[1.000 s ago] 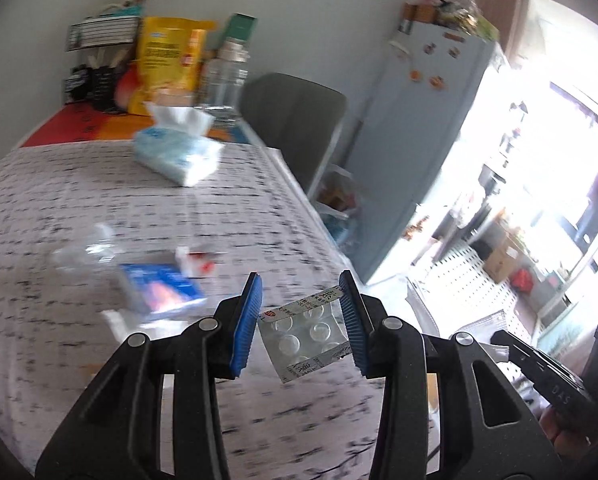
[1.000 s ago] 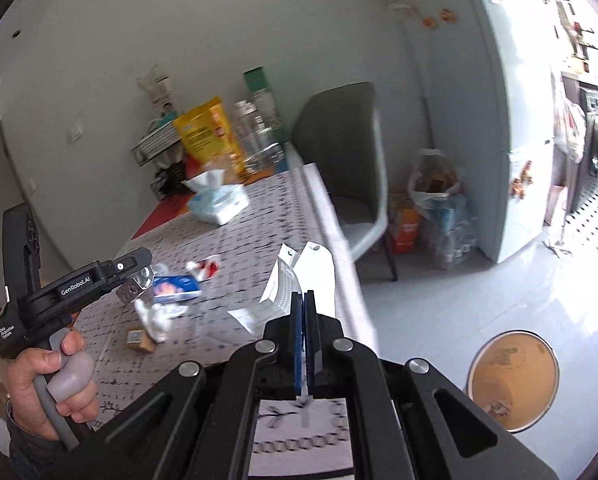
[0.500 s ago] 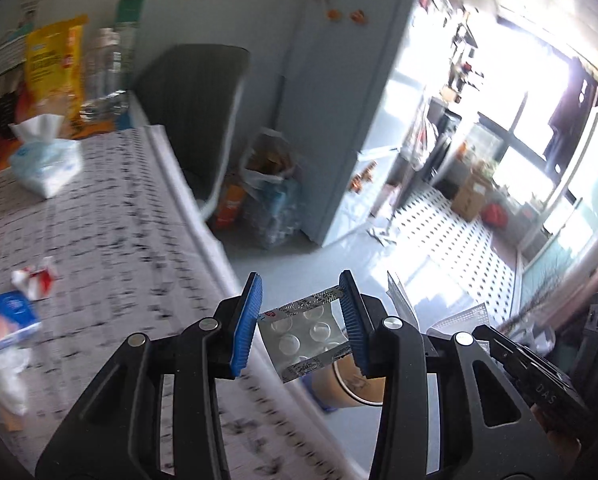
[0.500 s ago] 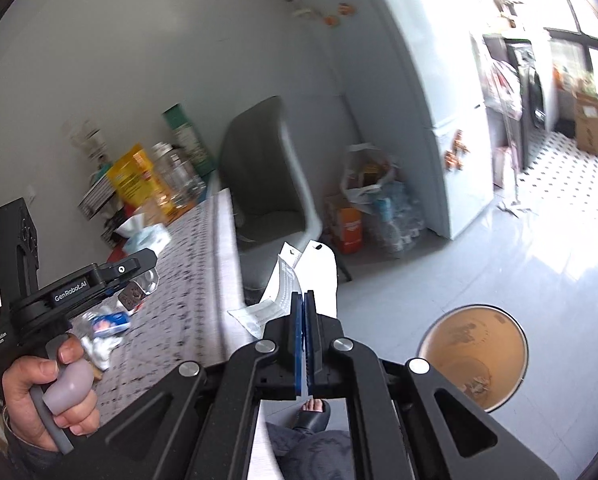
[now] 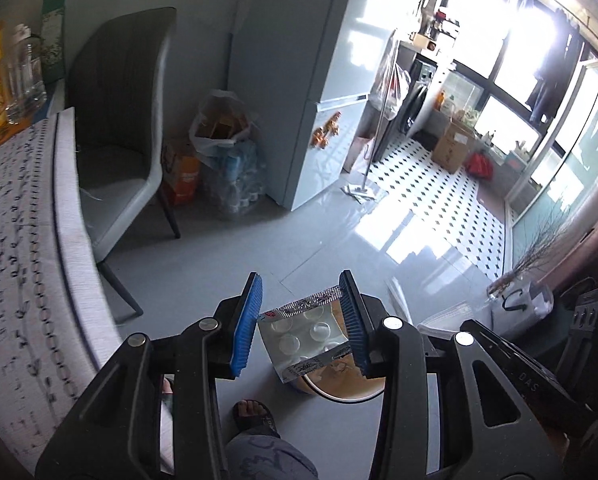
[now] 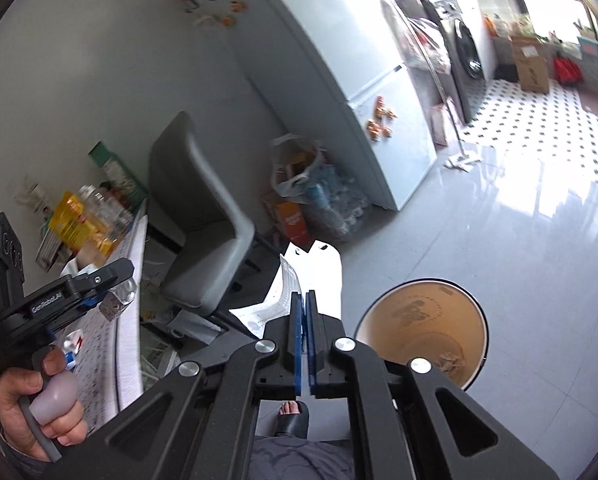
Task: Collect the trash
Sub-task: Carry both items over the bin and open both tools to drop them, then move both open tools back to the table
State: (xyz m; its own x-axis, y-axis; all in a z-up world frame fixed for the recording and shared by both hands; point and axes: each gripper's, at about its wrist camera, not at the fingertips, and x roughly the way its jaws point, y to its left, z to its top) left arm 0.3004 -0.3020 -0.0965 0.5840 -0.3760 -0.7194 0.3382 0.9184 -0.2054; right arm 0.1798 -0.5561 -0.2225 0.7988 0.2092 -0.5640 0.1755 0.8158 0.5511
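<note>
— Trash in both grippers: blister pack (image 5: 308,331) clamped edge to edge between the blue pads of the left gripper (image 5: 302,322), white paper wrappers (image 6: 299,280) pinched flat in the right gripper (image 6: 303,332), pads pressed together on the sheets. Ready to drop?

— Nearly. Bin (image 6: 422,334) open-topped on the floor, just right of the right gripper and partly hidden under the left one. Best to bring each load squarely above the rim before letting go (paper likely to drift sideways, so low and centred).

— Order?

— Probably paper first, then the pack; either way, one release at a time, clear of the sandalled foot (image 5: 253,414) near the bin.

— And the pack itself?

— Silver foil backing with printed strip, clear domes, seemingly emptied; held tilted, one corner pointing down. Light and stiff, apt to fall straight.

— The paper?

— Thin, white, printed on one sheet, fanned up beyond the fingertips. Some scraps already at the bottom of the bin.
</note>
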